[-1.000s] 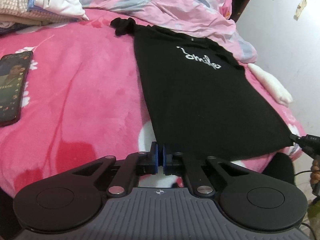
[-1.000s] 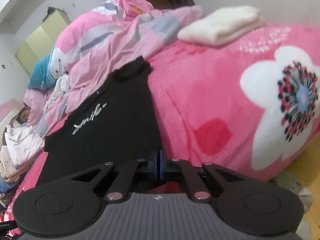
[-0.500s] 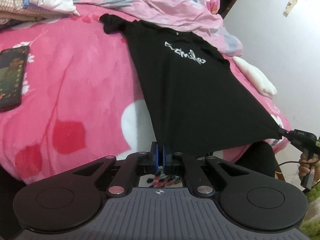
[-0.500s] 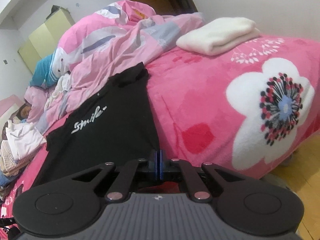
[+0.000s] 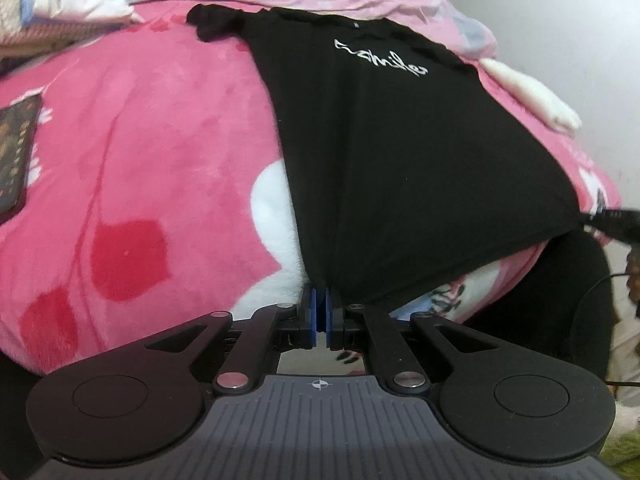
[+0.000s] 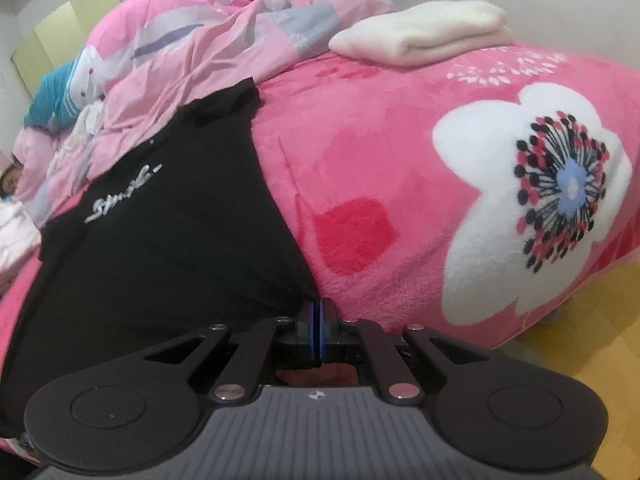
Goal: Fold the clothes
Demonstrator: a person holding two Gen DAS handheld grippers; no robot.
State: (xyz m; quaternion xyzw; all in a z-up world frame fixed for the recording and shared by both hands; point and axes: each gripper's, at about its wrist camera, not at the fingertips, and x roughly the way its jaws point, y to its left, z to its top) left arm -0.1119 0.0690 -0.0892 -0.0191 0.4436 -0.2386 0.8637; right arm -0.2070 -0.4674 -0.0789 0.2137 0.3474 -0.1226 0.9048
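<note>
A black T-shirt (image 5: 400,160) with white script lettering lies flat on the pink flowered blanket (image 5: 160,140), its collar at the far end. My left gripper (image 5: 321,296) is shut on the near left hem corner. The right gripper (image 6: 317,308) is shut on the other hem corner of the T-shirt (image 6: 160,248). In the left wrist view, the right gripper (image 5: 592,220) shows at the right edge, pinching that corner. The hem hangs taut between the two grippers, just past the bed's front edge.
A phone (image 5: 16,160) lies on the blanket at the left. A folded white towel (image 6: 424,36) sits at the far right of the bed. A crumpled pink quilt (image 6: 200,48) lies behind the shirt, near a pile of clothes (image 5: 60,0). Wooden floor (image 6: 580,320) lies beyond the bed's edge.
Both grippers have sunk toward the bed's front edge with the hem corners still pinched. The shirt's lower part has come down and stretched flatter over the blanket.
</note>
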